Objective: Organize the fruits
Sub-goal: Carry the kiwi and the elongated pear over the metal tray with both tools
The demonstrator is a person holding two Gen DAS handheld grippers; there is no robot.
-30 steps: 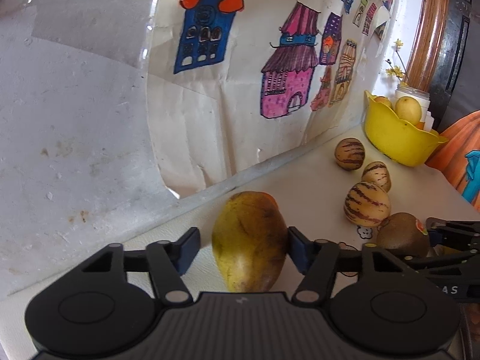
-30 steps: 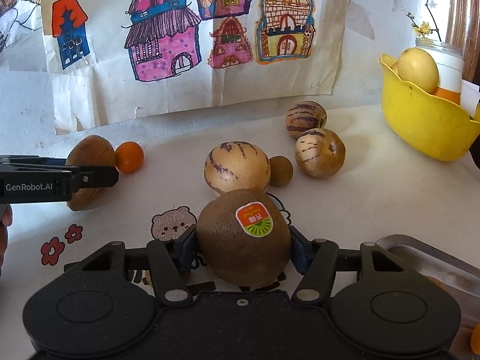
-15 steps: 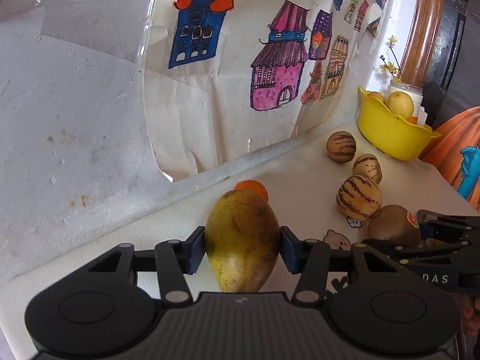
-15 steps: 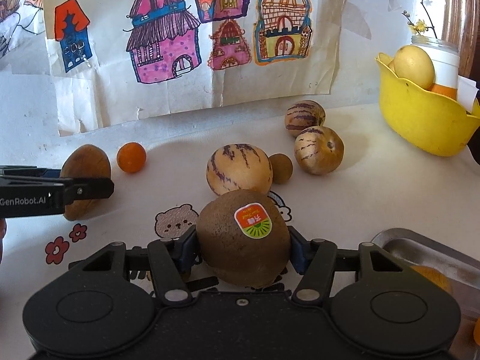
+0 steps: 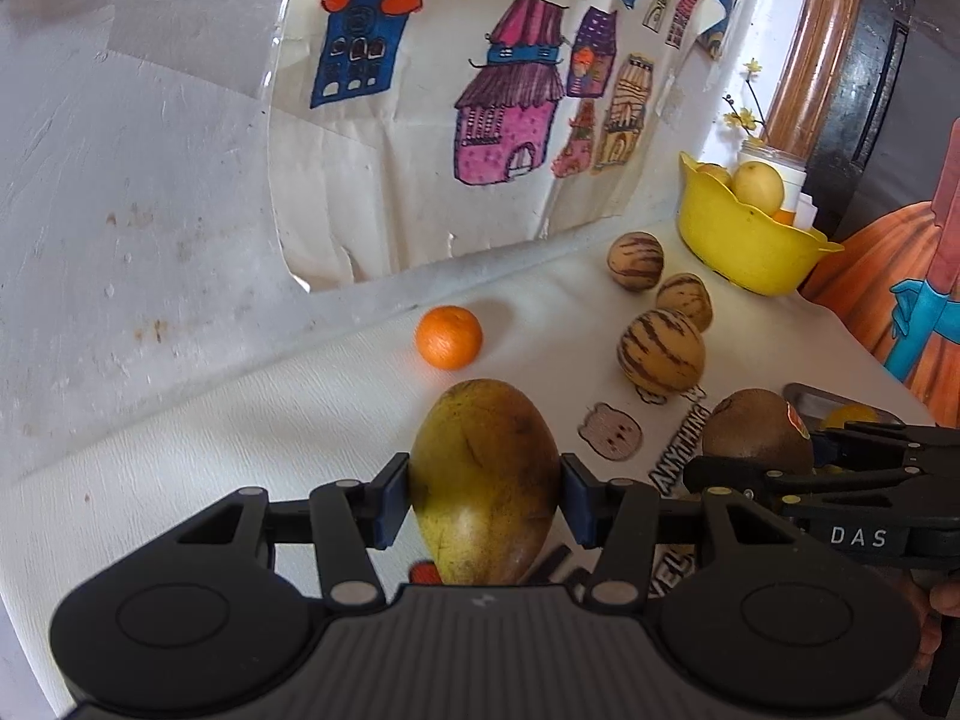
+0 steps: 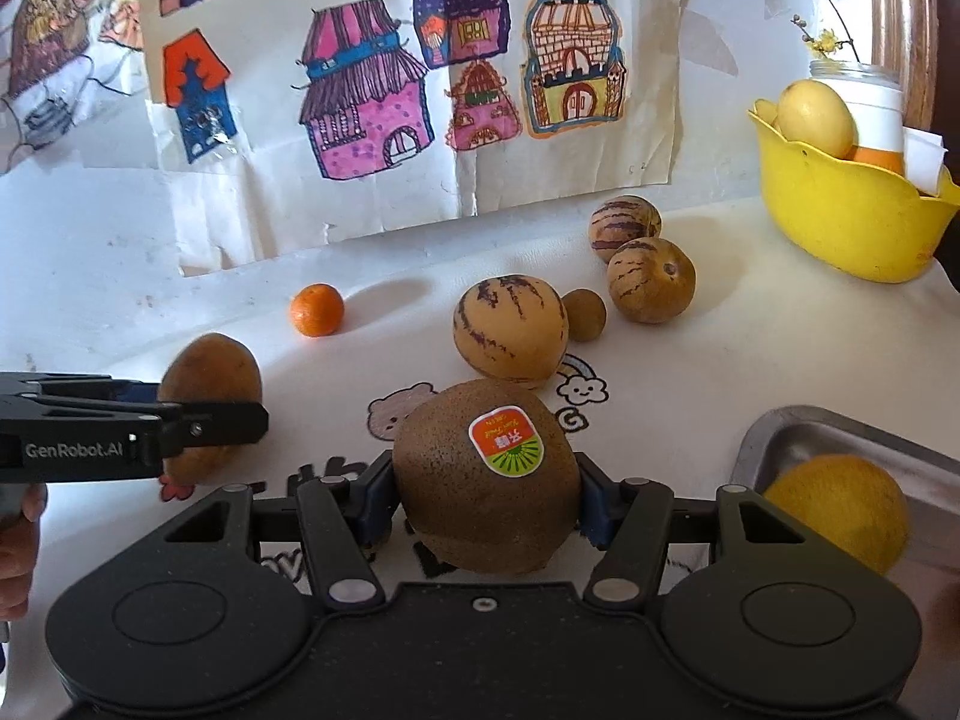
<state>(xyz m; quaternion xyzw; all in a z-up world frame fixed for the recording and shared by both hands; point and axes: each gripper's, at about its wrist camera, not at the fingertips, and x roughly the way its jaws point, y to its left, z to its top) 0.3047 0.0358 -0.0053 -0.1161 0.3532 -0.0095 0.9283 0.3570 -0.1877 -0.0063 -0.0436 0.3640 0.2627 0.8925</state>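
My left gripper (image 5: 485, 498) is shut on a yellow-brown mango (image 5: 486, 480), its blue pads pressed against both sides. From the right wrist view the same mango (image 6: 210, 396) shows at the left behind the left gripper's fingers (image 6: 198, 426). My right gripper (image 6: 486, 498) is shut on a brown kiwi (image 6: 486, 480) with an orange and green sticker. That kiwi (image 5: 756, 435) appears at the right of the left wrist view. On the white cloth lie a small orange (image 6: 317, 310), three striped melons (image 6: 510, 327) (image 6: 651, 281) (image 6: 624, 228) and a small brown round fruit (image 6: 585, 315).
A yellow bowl (image 6: 852, 216) with a pale fruit and an orange stands at the back right beside a white jar. A metal tray (image 6: 798, 438) with a yellow fruit (image 6: 840, 510) lies at the near right. Drawings of houses hang on the wall behind.
The left gripper's pads closed onto the mango, then it drew back from the wall, uncovering the small orange. The right gripper with the kiwi drew back too, bringing the tray's yellow fruit into view.
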